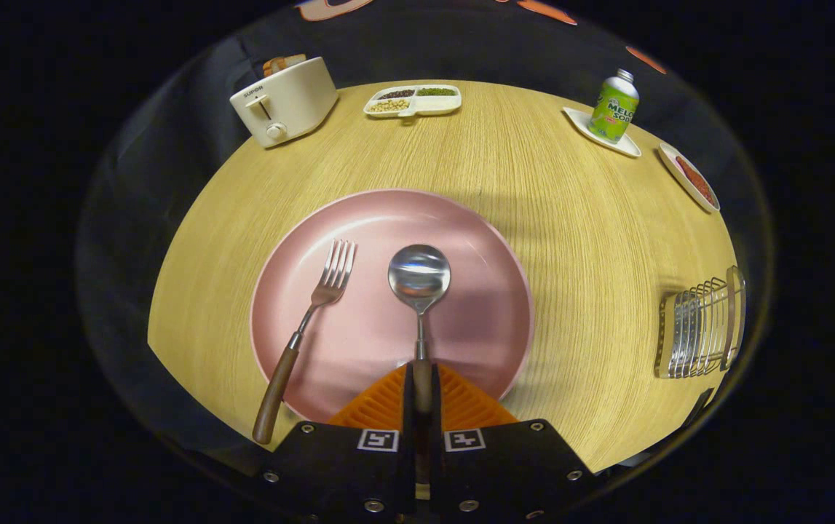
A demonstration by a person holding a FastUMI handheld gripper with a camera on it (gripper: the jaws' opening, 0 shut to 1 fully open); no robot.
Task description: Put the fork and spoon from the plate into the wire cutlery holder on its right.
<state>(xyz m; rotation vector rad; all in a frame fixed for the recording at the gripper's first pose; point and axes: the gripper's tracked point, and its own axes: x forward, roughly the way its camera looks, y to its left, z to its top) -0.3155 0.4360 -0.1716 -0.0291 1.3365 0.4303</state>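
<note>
You had gripper clamped on spoon handle, bowl forward over plate; ready for lift toward holder. Fork untouched.

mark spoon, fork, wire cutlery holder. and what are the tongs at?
spoon (pixel 419 275): gripper view, middle of its bowl.
fork (pixel 330 280): gripper view, base of the tines.
wire cutlery holder (pixel 701 327): gripper view, its wire side.
tongs (pixel 421 389): gripper view, shut on the spoon's handle.
</note>
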